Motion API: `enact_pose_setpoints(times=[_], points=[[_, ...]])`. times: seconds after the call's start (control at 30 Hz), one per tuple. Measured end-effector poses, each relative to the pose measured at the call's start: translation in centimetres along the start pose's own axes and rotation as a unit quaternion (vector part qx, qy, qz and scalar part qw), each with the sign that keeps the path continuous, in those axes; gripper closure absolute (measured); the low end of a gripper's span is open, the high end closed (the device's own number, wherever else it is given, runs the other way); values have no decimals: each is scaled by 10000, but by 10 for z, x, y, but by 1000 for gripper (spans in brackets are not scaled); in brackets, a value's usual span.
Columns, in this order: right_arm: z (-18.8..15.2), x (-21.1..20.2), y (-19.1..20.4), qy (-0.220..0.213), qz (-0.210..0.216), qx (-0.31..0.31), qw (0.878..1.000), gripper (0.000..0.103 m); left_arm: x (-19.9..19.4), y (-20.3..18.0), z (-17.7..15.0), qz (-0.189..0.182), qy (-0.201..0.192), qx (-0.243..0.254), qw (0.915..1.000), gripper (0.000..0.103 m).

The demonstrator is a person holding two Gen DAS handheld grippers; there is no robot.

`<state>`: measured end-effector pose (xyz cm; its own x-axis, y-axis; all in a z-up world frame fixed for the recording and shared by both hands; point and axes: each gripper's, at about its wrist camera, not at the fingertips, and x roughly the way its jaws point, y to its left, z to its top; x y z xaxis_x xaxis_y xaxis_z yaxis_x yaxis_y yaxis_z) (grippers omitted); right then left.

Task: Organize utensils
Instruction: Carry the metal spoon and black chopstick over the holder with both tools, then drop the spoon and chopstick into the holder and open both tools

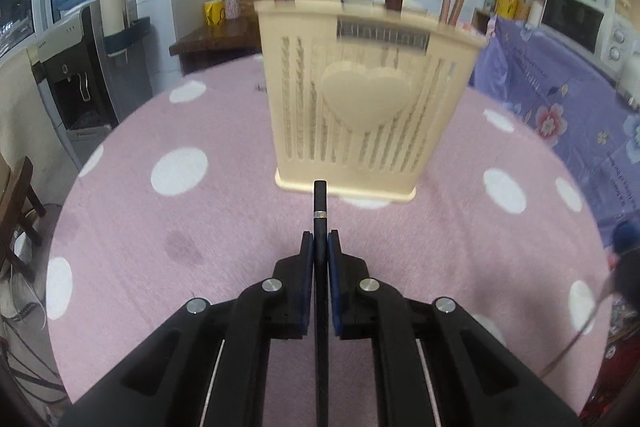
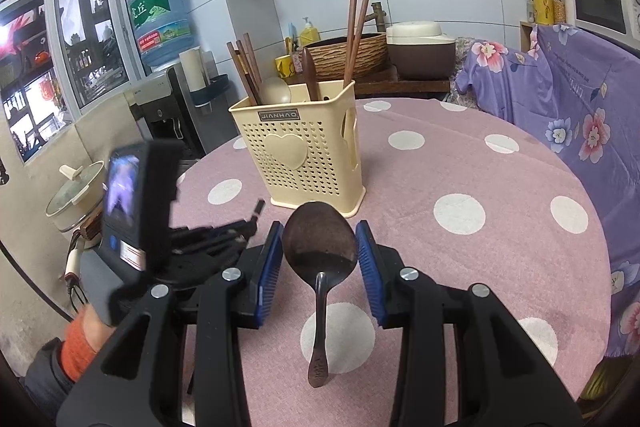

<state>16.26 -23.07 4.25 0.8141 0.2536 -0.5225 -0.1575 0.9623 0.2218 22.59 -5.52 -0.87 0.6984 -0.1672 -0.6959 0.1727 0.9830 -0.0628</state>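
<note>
Flanking spoon (image 2: 320,247): right tongs (image 2: 320,255) (agape)

Glossy cream plastic holder (image 2: 304,147), dark wooden spoon (image 2: 320,247), fuzzy pink tablecloth (image 2: 460,267).

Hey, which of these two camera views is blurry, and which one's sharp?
Left wrist view: the cream plastic utensil holder is motion-smeared, while the black chopstick stays crisp. Right wrist view: sharp throughout, the dark wooden spoon clear.

Left gripper (image 1: 320,247) clamps a black chopstick (image 1: 320,211) before the caddy (image 1: 368,99).
</note>
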Motion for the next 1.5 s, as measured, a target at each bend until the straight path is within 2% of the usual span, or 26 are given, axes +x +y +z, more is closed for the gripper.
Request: enact_pose_setpoints(times=[0.23,0.4,0.9,1.07,1.17,1.27,1.4,1.5], points=[[15,-4,0,-128,83,-117,9998,65,-57,15,36,-175,-833,-141,9963,95],[28,-2,2,-209,125,-121,9996,65,-80,19,52,-192,-1198,-156,9925,95],[55,14,13,-244,255,-256,9990,65,-95,27,73,-449,-1392,-197,9891,95],[90,11,22,-491,290,-390,9976,65,-120,28,106,-609,-1670,-52,9841,95],[124,8,31,-744,279,-465,9958,65,-140,28,141,-722,-1937,-75,9784,95],[164,9,39,-1024,263,-486,9932,65,-155,25,172,-671,-2274,-96,9714,95],[205,16,46,-1360,111,-483,9895,65,-154,20,206,-543,-2528,-151,9659,95],[215,36,48,-1404,-96,-547,9885,65,-137,17,214,-440,-2533,-150,9663,95]])
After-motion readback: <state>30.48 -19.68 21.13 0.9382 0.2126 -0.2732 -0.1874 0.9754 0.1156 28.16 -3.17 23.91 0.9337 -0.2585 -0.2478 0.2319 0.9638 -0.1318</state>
